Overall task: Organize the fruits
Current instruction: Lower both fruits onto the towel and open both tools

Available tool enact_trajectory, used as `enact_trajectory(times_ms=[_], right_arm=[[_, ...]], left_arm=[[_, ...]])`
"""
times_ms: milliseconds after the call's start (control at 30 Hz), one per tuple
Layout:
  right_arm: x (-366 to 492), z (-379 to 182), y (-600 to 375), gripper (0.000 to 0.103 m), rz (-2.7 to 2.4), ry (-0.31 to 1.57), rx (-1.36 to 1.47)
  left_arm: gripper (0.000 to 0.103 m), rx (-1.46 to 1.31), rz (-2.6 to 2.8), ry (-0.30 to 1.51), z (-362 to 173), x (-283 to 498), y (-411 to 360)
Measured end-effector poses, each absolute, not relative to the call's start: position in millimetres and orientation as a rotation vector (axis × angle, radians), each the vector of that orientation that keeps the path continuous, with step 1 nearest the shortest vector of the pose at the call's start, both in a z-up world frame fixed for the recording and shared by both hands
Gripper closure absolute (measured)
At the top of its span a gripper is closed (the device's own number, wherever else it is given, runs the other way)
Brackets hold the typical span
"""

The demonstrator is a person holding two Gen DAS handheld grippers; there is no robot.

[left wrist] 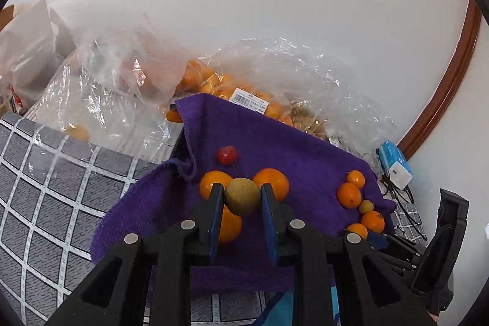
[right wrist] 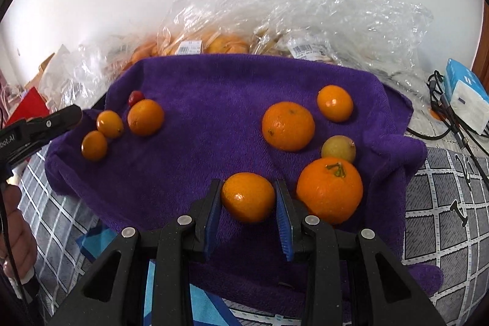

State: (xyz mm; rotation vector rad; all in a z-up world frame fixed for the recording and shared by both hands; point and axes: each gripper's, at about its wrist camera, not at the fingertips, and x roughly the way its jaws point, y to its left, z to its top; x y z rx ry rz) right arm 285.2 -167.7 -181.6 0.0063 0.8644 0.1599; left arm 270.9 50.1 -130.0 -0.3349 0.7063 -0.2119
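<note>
While the left gripper [left wrist: 242, 196] is closed on a round yellow-green fruit [left wrist: 242, 196] and the right gripper [right wrist: 248, 197] seems to hold a small orange citrus [right wrist: 248, 197], the purple towel [right wrist: 214, 87] shows two groups, so sorting is perhaps half done.

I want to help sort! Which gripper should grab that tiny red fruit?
Probably the left gripper, once free: the red fruit lies just ahead of it. From the right gripper, it sits far across the purple towel.

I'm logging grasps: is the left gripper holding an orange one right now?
No, the left gripper is closed on a yellow-green round fruit, with the oranges lying behind it on the purple towel.
</note>
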Motion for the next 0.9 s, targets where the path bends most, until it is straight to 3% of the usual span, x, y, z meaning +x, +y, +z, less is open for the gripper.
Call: enact_trajectory(times_ms=[167,500,900], right_arm=[[274.5,-168.4,-170.1,0.049,0.190,0.813,0.029],[265.2,-142.9,-197.1,0.049,0.177,0.731,0.105],[268.9,-150.1,-219.5,0.052,0.101,0.740,0.156]], left_arm=[[0.079,-0.332,-0.250,0.702,-132.2,269.9,42.6],[0.079,-0.293,-0.288,0.717,-137.4,268.3,25.1],[0.079,-0.142,-0.238,0.755,-152.9,270.7,-3.2]])
